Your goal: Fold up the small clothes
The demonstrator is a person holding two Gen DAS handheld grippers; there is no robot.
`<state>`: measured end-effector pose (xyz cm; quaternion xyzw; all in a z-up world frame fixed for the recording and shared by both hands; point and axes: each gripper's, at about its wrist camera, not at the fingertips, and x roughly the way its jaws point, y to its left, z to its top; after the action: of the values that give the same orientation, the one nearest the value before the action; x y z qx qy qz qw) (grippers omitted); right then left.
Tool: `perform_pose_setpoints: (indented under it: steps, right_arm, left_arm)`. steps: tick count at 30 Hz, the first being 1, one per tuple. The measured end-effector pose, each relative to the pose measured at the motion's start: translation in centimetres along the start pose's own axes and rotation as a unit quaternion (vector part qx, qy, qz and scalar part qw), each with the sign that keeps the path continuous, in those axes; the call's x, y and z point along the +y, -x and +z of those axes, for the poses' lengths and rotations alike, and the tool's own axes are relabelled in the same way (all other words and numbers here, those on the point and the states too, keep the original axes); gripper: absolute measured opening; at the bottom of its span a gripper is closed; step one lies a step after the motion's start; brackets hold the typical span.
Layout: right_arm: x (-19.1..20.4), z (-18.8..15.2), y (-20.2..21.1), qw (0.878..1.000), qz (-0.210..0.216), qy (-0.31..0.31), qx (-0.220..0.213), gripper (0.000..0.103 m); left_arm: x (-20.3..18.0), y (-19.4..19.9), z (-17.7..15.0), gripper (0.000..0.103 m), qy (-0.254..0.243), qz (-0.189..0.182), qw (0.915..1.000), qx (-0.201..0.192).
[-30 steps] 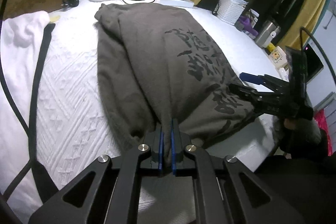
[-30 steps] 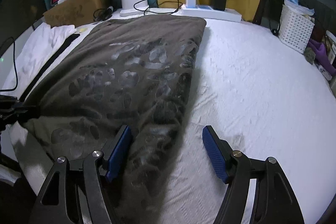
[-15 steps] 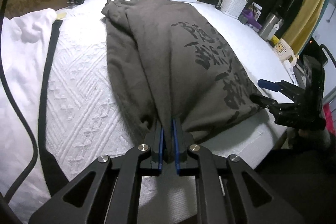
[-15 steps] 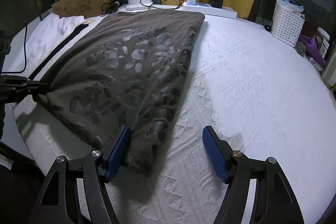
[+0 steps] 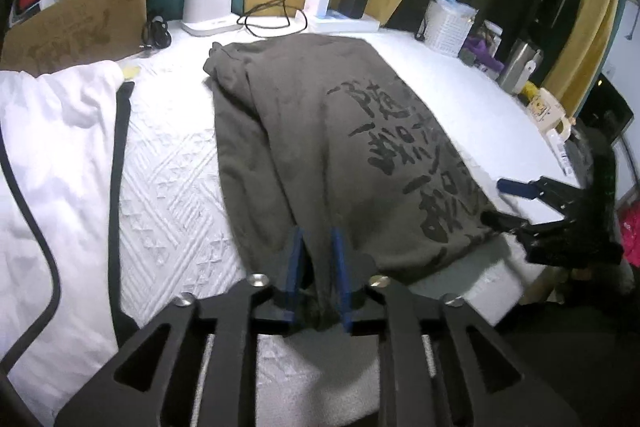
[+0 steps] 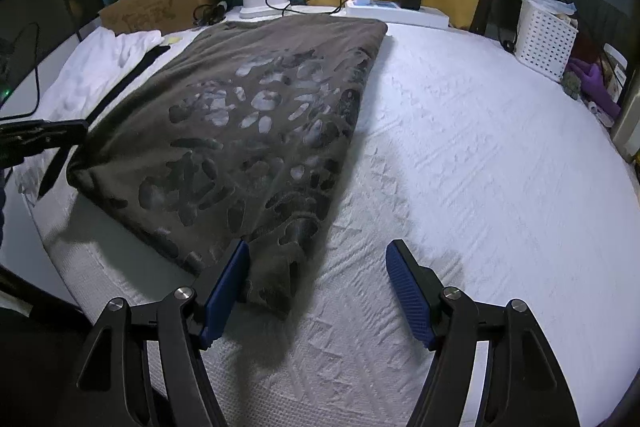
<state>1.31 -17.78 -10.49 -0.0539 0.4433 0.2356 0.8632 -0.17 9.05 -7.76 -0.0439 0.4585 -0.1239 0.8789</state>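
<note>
A dark olive-grey T-shirt (image 5: 320, 147) lies folded lengthwise on the white textured bed cover (image 6: 460, 147), forming a long band that runs from the near edge of the bed toward the power strip (image 6: 396, 11) at the far side. Large black brush-style characters are printed down its upper face, and in the right wrist view the print shows as glossy dark patches (image 6: 256, 131). A narrower folded-under layer with a sleeve bulges out along its left side in the left wrist view.

The left gripper (image 5: 316, 267) has its jaws opening: the blue pads (image 5: 294, 259) stand a little apart with the shirt's near hem corner bunched between them, and the pads no longer visibly pinch the cloth.

The right gripper (image 6: 316, 291) has its jaws wide apart and holds nothing. Its left pad (image 6: 226, 291) touches the near right corner of the shirt, which lies partly between the jaws, while the right pad (image 6: 408, 295) hangs over bare bed cover.

A white garment (image 5: 52, 155) with a black strap (image 5: 120, 163) lies just beside the shirt on its left.
</note>
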Motion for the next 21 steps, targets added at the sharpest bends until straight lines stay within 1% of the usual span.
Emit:
perform_pose_setpoints:
  steps: [1,2,6,10,12,17,21]
  right_arm:
    - [-0.1,0.2,0.1,1.000,0.001,-0.002,-0.001,0.072]
    - [-0.2,0.4,0.2,1.000,0.002,-0.004,-0.003,0.072]
    - [-0.7,1.5,0.6,1.000,0.003,-0.009,-0.013,0.072]
    - [-1.0,2.5,0.5,1.000,0.003,-0.008,-0.017,0.072]
    - [-1.1,2.8,0.0,1.000,0.002,-0.008,-0.015,0.072]
    - [-1.6,2.9,-0.9,1.000,0.003,-0.010,-0.008,0.072]
    - [-1.8,2.5,-1.6,1.000,-0.003,-0.006,0.002,0.072]
  left_arm:
    - [-0.1,-0.3,0.1,0.028,-0.002,0.005,1.0000,0.002]
    - [-0.3,-0.5,0.3,0.029,-0.005,0.009,0.9999,0.002]
    - [-0.8,-1.0,0.6,0.029,-0.008,0.004,0.9999,0.007]
    - [-0.5,-2.2,0.2,0.029,-0.009,0.020,0.9994,0.027]
    - [-0.1,-2.6,-0.1,0.029,0.000,0.018,0.9992,0.035]
    - [0.2,-2.6,-0.7,0.030,0.003,0.010,0.9995,0.031]
    - [0.4,-2.4,-1.3,0.030,0.003,0.004,0.9998,0.019]
